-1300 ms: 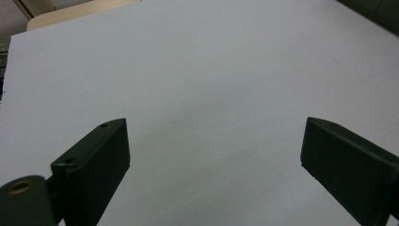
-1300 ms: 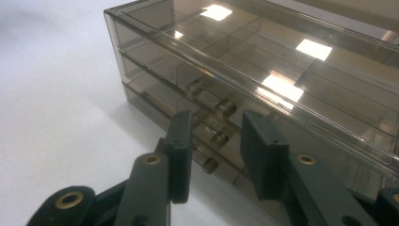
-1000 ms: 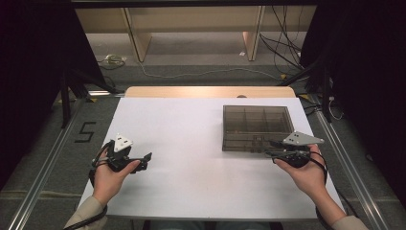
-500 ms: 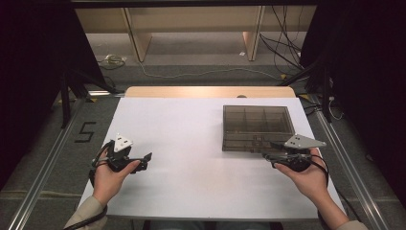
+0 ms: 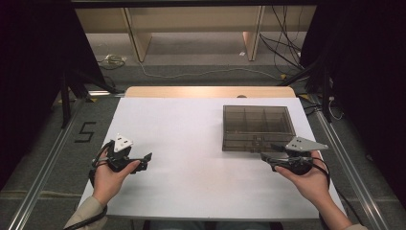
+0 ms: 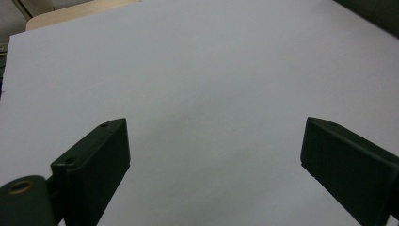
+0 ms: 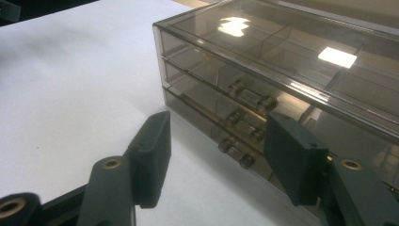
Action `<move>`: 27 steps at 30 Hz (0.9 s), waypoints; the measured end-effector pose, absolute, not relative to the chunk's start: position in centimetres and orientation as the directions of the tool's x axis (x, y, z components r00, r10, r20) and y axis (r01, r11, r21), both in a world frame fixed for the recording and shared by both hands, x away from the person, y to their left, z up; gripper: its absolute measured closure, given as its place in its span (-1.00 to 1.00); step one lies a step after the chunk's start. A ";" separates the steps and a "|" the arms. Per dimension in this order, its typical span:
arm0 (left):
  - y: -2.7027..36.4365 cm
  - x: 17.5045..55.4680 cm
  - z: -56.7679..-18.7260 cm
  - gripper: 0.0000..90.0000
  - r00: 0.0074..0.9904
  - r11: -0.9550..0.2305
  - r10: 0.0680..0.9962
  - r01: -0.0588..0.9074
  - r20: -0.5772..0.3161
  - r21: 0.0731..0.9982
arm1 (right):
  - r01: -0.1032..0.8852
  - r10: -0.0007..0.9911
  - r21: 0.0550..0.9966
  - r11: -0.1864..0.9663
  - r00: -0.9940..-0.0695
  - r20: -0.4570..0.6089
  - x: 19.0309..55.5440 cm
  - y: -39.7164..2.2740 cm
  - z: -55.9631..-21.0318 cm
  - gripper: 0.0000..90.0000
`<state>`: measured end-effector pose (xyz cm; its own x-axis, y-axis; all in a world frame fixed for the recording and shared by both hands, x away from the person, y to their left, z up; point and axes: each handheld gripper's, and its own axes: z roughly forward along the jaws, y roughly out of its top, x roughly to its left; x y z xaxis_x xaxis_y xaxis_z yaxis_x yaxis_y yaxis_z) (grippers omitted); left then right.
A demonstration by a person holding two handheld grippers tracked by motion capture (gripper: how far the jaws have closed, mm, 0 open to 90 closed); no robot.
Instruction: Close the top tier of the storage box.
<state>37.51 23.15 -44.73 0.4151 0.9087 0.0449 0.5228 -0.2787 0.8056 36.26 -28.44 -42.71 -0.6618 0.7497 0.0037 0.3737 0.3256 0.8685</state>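
High view: a person seated at a white table holds a two-jaw gripper in each hand. A smoky, see-through drawer box sits on the right half of the table, toward the far side, its top divided by thin walls into compartments in which nothing can be made out.

The right gripper lies just in front of the box's near face, its tips close to the front, and the right hand rests on the table behind it. In the right gripper view the box shows three shallow drawers stacked one over another, each with a small bar handle on its front. The drawers look bare behind their tinted fronts, though glare on the lid hides part of the inside. The right gripper's jaws have just been opening and now stand wide apart, the lowest handle seen in the gap beyond them, neither pad touching it.

The left gripper is well apart from the box, low over the left side of the table in the left hand. In the left gripper view its jaws are spread wide over bare white surface, gripping nothing.
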 end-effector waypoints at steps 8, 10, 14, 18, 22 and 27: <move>23.1 37.5 -44.8 -0.81 0.419 -0.278 0.907 0.522 0.042 0.806 | 0.368 0.746 0.873 0.320 -0.666 0.008 35.8 -28.5 -42.7 -0.16; 23.1 37.5 -44.7 -0.81 0.420 -0.278 0.907 0.523 0.040 0.806 | 0.369 0.745 0.874 0.317 -0.667 0.011 35.7 -28.6 -42.7 -0.18; 23.1 37.5 -44.7 -0.81 0.422 -0.278 0.906 0.523 0.038 0.806 | 0.367 0.745 0.876 0.314 -0.667 0.012 35.5 -28.8 -42.7 -0.21; 23.1 37.5 -44.7 -0.81 0.424 -0.277 0.905 0.523 0.037 0.806 | 0.367 0.745 0.877 0.312 -0.667 0.014 35.1 -28.9 -42.7 -0.24; 23.1 37.5 -44.8 -0.81 0.421 -0.272 0.906 0.524 0.031 0.807 | 0.363 0.743 0.879 0.310 -0.669 0.015 34.8 -29.1 -42.7 -0.25; 23.1 37.5 -44.8 -0.81 0.423 -0.274 0.905 0.525 0.032 0.806 | 0.362 0.741 0.878 0.314 -0.671 0.011 34.4 -29.3 -42.8 -0.26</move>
<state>37.49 23.10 -44.82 0.4232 0.9055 0.0324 0.5251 -0.2742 0.8057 34.40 -29.33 -42.80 -0.6710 0.7414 0.0114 0.3618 0.3139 0.8778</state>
